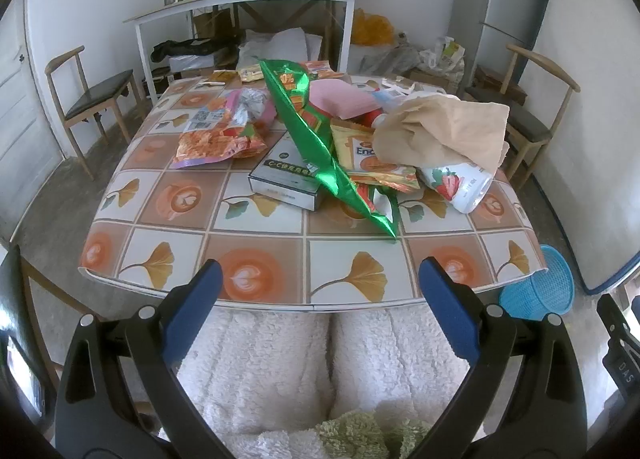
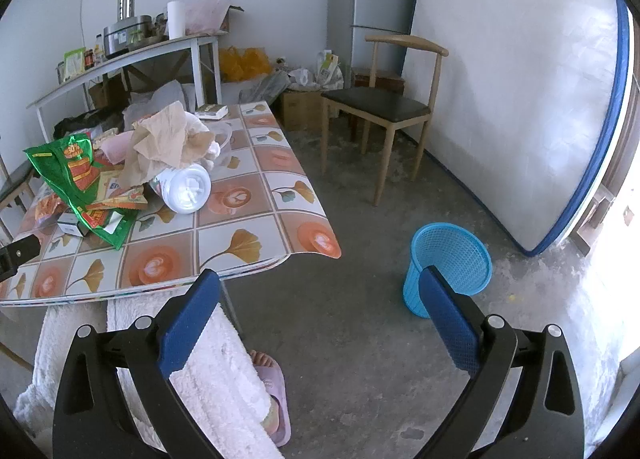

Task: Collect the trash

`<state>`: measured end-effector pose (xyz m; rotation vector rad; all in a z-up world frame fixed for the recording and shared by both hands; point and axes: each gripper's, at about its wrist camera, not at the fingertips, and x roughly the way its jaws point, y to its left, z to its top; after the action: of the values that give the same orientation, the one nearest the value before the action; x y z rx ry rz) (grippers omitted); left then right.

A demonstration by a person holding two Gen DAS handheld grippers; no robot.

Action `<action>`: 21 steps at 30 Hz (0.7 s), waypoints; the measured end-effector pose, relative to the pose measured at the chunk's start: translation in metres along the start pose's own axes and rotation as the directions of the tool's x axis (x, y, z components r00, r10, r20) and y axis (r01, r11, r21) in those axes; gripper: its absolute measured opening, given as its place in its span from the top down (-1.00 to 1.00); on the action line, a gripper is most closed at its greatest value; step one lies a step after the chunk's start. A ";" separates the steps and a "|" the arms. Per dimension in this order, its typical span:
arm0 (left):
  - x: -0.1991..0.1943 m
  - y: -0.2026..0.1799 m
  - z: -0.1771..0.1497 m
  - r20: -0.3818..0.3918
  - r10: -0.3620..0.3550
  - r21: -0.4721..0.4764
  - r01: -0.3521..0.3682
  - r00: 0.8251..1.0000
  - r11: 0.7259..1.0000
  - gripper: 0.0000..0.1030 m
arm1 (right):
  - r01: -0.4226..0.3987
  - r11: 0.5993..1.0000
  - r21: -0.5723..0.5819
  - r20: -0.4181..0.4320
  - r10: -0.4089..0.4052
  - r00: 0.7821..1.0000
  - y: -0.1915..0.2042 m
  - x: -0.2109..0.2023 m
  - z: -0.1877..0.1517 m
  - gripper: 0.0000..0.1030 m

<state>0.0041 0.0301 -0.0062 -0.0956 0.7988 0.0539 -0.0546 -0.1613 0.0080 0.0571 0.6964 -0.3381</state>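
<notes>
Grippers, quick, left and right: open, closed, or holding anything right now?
Left gripper: open, empty, held short of the tile-patterned table.
Right gripper: open, empty, held above the floor near the blue mesh plastic wastebasket.

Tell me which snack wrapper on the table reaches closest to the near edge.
The long shiny green foil bag: its crumpled tip stretches toward the near edge of the tiled-pattern table, past the grey box. The orange-pink bag lies farther back.

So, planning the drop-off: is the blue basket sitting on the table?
No, the blue basket stands on the floor beside the table.
</notes>
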 end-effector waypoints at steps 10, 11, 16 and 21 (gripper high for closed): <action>0.002 0.007 -0.002 -0.005 0.002 -0.008 -0.002 1.000 1.000 -0.83 | -0.001 1.000 -0.004 -0.003 0.001 1.000 0.003 0.003 -0.001 -0.88; 0.003 0.007 -0.002 -0.006 0.003 -0.009 -0.003 1.000 1.000 -0.83 | -0.001 1.000 -0.004 -0.003 0.001 1.000 0.003 0.003 -0.001 -0.88; 0.004 0.007 -0.002 -0.011 0.002 -0.009 -0.002 1.000 1.000 -0.83 | 0.000 1.000 -0.005 -0.002 0.000 1.000 0.005 0.003 -0.001 -0.88; 0.004 0.008 -0.003 -0.013 0.003 -0.010 -0.003 1.000 1.000 -0.83 | -0.001 1.000 -0.013 -0.002 0.001 1.000 0.011 0.004 -0.001 -0.88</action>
<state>0.0045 0.0373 -0.0119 -0.1047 0.8114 0.0600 -0.0486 -0.1516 0.0040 0.0458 0.7005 -0.3325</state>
